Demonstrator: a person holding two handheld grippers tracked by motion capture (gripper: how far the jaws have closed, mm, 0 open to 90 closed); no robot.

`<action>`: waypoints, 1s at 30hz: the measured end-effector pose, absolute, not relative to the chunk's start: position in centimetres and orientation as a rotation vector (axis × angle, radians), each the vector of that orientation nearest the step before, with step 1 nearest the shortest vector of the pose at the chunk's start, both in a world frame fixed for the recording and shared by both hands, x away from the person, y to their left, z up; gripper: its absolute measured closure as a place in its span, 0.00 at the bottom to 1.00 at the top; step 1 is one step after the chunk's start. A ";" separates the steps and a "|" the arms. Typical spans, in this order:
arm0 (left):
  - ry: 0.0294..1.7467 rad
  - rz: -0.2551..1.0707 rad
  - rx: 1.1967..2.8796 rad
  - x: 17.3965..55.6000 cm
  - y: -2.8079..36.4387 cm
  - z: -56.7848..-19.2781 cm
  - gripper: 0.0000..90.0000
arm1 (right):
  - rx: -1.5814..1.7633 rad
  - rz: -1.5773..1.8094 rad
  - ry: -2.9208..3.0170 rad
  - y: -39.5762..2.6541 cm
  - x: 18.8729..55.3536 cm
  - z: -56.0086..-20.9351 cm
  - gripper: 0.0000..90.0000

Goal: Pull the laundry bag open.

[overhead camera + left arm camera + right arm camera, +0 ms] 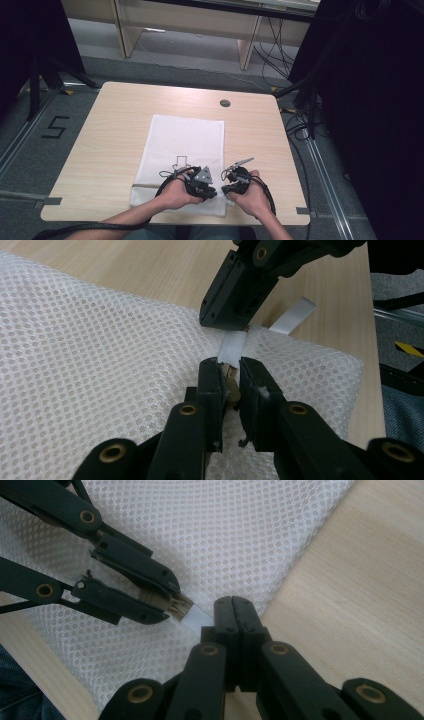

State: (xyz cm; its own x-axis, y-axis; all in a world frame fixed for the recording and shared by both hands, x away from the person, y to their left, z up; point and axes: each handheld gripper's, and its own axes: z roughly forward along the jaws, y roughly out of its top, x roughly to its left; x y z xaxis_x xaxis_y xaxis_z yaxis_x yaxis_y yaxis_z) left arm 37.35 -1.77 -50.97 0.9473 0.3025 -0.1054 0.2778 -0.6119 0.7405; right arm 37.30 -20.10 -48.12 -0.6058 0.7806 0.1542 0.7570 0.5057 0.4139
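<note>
White tab (pixel 232 347) of mesh bag (pixel 100 365) is pinched between left gripper (pixel 229 371) pads. Other end is clamped in fully closed right gripper (pixel 234 611) jaws, on the bag's corner.

A white mesh bag (pixel 186 145) lies flat on the table, its long side running from twelve to six o'clock, the near end at the six o'clock edge. Its fabric is a fine honeycomb net. Near its five o'clock corner a short white tape tab (pixel 233 347) sticks out of the seam, pinched flat.
</note>
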 end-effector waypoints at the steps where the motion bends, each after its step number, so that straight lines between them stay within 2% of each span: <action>1: 0.423 0.038 2.261 37.3 -1.8 -51.0 0.88 | 1.383 0.686 2.677 -20.1 37.3 -48.1 1.00; 20: 0.463 0.047 2.260 37.0 -1.9 -50.7 0.91 | 1.397 0.761 2.653 -20.1 36.9 -47.2 1.00; 30: 0.479 0.026 2.236 37.2 -1.8 -50.3 0.91 | 1.418 0.692 2.716 -19.5 36.9 -48.3 1.00</action>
